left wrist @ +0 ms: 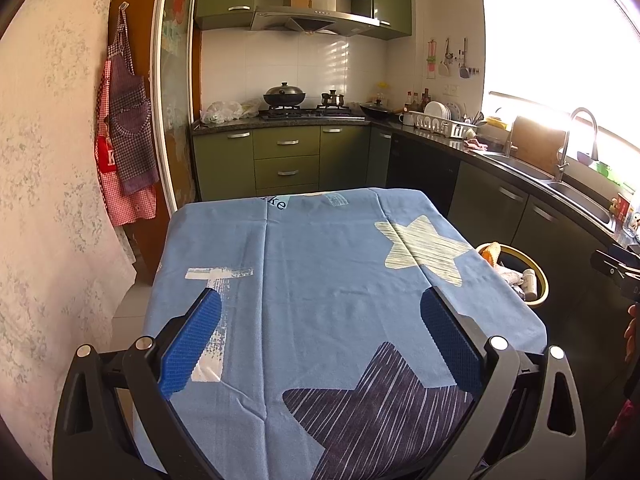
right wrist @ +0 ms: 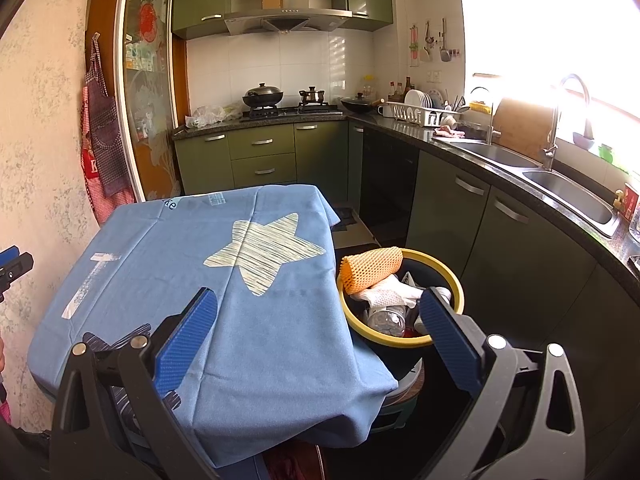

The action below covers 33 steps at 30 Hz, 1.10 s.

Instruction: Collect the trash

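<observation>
The left gripper [left wrist: 320,320] is held wide open with nothing between its blue pads [left wrist: 196,340], above a table draped in a blue star-print cloth [left wrist: 320,248]. The right gripper [right wrist: 318,320] is likewise spread open and empty, over the cloth's right edge. Just beside the table, below its right side, a yellow-rimmed bin [right wrist: 456,286] is seen, filled with an orange foam net [right wrist: 370,268], white crumpled paper [right wrist: 390,294] and a clear plastic bottle [right wrist: 386,318].
</observation>
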Motion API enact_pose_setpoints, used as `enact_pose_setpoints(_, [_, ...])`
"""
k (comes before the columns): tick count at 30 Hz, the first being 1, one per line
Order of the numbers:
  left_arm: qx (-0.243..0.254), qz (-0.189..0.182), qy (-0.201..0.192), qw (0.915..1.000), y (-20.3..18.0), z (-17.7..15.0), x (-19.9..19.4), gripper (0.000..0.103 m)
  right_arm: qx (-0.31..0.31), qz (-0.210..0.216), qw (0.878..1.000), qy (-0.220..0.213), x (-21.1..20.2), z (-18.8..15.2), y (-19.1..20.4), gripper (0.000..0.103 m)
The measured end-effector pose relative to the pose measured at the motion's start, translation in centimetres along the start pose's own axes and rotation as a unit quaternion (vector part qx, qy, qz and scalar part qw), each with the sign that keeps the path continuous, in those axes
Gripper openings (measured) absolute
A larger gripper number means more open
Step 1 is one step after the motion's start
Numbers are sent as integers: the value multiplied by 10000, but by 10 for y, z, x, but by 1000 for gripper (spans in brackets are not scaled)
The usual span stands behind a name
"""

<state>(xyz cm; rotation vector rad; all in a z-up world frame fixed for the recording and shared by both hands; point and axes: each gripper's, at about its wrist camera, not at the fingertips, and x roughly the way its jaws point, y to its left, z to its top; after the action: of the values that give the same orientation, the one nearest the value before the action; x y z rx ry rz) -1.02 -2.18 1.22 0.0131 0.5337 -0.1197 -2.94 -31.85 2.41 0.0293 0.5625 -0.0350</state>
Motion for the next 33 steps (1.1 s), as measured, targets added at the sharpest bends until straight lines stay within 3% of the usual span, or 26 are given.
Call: enact_pose_setpoints(33, [12,-26,31,10000,1,-2,1,98,-2,-4,10000,3,0,0,1,96])
